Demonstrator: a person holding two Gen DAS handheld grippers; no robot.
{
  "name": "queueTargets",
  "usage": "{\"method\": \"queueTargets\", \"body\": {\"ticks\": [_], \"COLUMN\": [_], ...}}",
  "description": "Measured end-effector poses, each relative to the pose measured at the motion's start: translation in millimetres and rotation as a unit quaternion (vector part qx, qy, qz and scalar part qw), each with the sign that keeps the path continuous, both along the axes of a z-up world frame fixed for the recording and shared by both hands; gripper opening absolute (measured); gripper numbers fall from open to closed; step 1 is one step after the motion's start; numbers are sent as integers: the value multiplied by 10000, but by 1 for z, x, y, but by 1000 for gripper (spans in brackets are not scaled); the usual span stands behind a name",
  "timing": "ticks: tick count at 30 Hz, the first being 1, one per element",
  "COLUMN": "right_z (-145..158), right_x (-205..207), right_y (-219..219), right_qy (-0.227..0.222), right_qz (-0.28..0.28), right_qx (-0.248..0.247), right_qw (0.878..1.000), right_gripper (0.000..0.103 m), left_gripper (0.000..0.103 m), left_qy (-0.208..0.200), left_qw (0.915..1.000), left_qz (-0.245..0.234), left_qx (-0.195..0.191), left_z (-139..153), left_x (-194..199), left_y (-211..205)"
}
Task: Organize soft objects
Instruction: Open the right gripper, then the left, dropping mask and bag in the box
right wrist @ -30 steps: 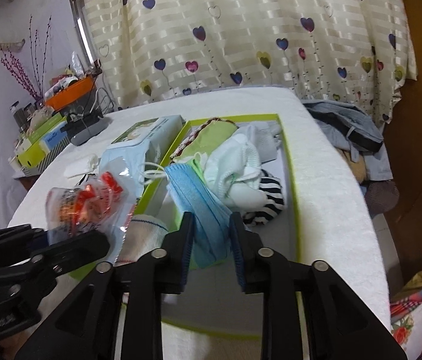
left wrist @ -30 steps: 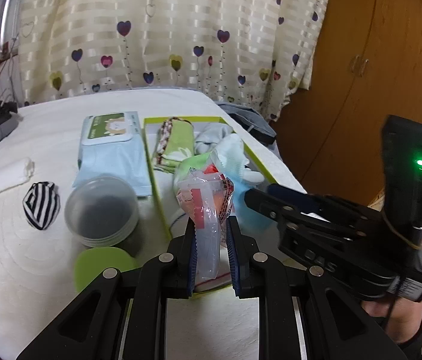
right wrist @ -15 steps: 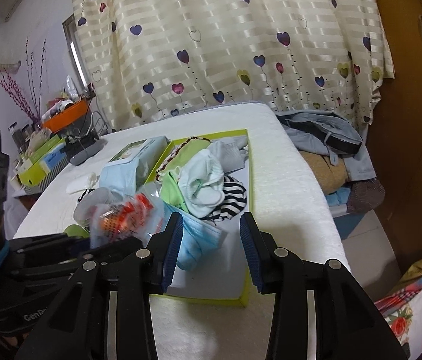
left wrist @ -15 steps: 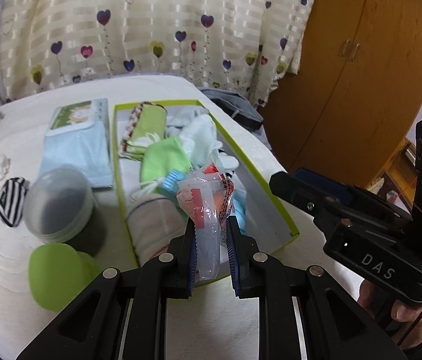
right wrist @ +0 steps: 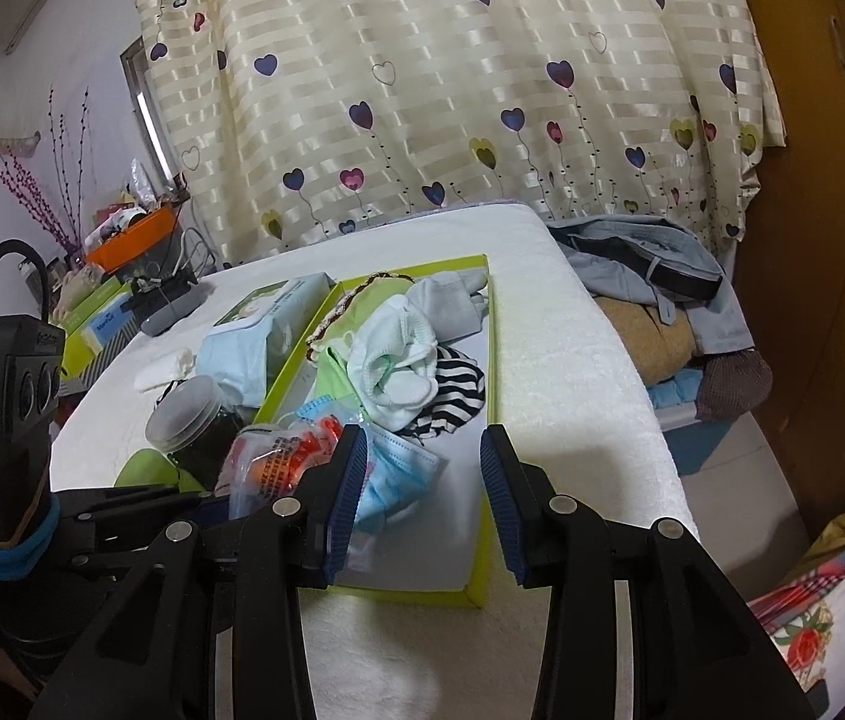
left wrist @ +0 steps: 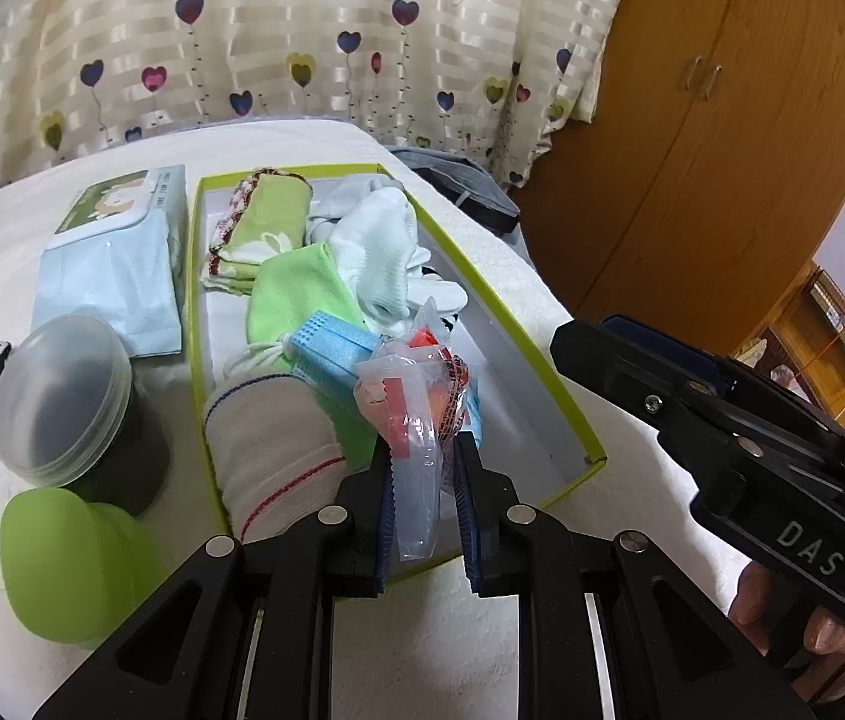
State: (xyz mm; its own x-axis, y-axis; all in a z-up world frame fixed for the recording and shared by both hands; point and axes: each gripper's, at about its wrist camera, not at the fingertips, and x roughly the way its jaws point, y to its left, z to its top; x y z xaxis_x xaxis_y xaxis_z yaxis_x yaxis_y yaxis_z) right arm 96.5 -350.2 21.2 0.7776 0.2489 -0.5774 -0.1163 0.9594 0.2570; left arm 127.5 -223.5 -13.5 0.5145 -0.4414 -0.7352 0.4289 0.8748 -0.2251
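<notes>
You're gripping the clear plastic packet [left wrist: 419, 414] in the left gripper [left wrist: 422, 516], clamped on its lower end above the green box [left wrist: 548, 372] on the bed. Right gripper [right wrist: 422, 501] is gaping, holding nothing. Thin pinch: the slick packet risks sliding out beside the blue mask [right wrist: 389, 483].

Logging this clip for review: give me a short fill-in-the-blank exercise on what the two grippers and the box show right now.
1. The left gripper is shut on a clear ____ packet with red print.
2. The right gripper is open and holds ____.
3. The crumpled blue face mask lies inside the shallow ____-rimmed box.
4. The round clear-lidded dark jar stands ____ that box.

Missing words: plastic; nothing; green; outside
</notes>
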Motion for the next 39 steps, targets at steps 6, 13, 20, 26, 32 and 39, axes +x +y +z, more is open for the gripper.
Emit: {"method": "queueTargets", "body": {"ticks": [6,13,20,26,32,39], "right_z": [-2,1,4,8,8,3], "right_x": [-1,-4,-7,-11,-14,-13], "right_y": [-4,-12,-12,-10,-3,13], "right_qy": [-23,-49,-86,-111,-74,5], "right_qz": [-24,-141,-175,-192,-106,122], "right_qx": [40,66,46,8,-59,-175], "right_qw": [10000,9999,9998,9998,9999,9998], "right_gripper": [41,41,41,41,41,41], "left_gripper": [17,27,37,37,37,37], "left_qy": [-79,-148,-243,-404,-454,-541], "left_qw": [10000,9998,9996,9989,9983,9972], "left_qz": [39,100,125,168,301,436], "left_qx": [44,24,-101,-163,-221,-267], "left_z": [0,3,10,20,26,32], "left_x": [2,5,1,-6,-8,-11], "left_y": [-3,-3,4,10,23,37]}}
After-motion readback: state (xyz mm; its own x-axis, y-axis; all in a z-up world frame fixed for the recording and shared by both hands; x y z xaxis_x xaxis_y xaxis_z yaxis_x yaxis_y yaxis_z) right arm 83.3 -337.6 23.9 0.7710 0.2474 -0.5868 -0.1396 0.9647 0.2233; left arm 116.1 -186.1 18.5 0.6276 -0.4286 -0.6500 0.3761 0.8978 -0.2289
